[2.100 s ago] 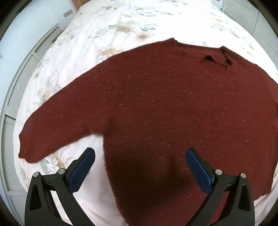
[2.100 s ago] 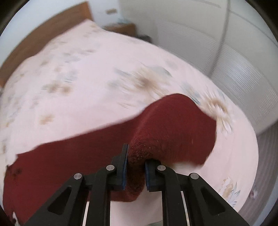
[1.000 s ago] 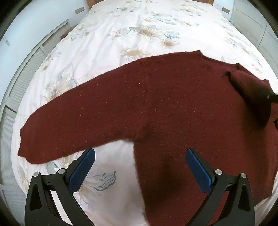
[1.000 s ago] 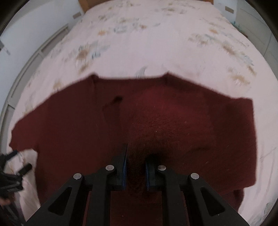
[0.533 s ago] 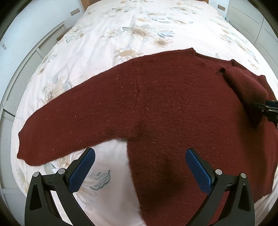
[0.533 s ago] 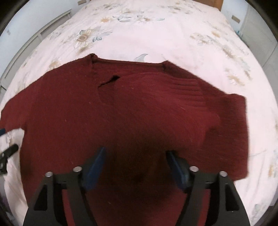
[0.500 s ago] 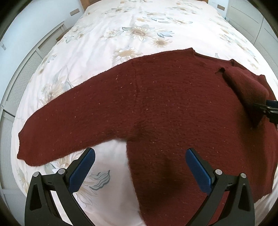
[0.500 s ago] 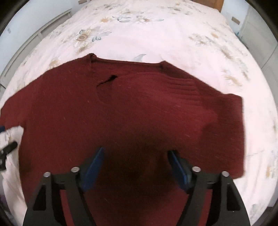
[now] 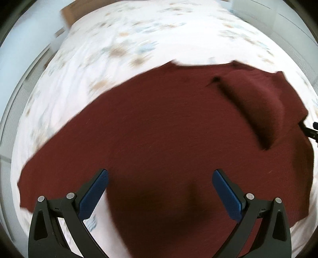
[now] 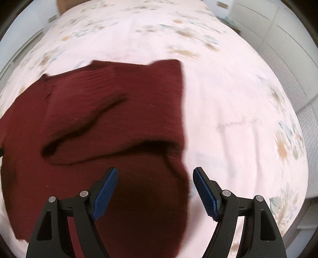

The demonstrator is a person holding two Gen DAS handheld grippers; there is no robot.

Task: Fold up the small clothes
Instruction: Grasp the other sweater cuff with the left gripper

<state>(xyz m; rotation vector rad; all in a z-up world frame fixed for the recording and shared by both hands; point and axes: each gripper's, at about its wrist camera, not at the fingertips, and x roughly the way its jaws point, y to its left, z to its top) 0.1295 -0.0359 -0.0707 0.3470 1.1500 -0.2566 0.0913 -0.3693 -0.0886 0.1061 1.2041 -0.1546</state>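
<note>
A home bedroom is showing here: a bed (image 10: 228, 95) is wearing a flowered white cover, a wooden headboard (image 9: 69, 12) is peeking behind, and white wardrobe doors (image 10: 278, 35) are flanking it.

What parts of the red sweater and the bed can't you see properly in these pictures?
- Sweater hem: in both views the black gripper arms and the bottom edge cut it off.
- Folded sleeve: in the right wrist view it hides the sweater front beneath it.
- Bedspread flowers: motion blur smears them in both views.
- Right gripper: in the left wrist view only a sliver shows at the edge.
- Neck opening: too dark and blurred for details.
</note>
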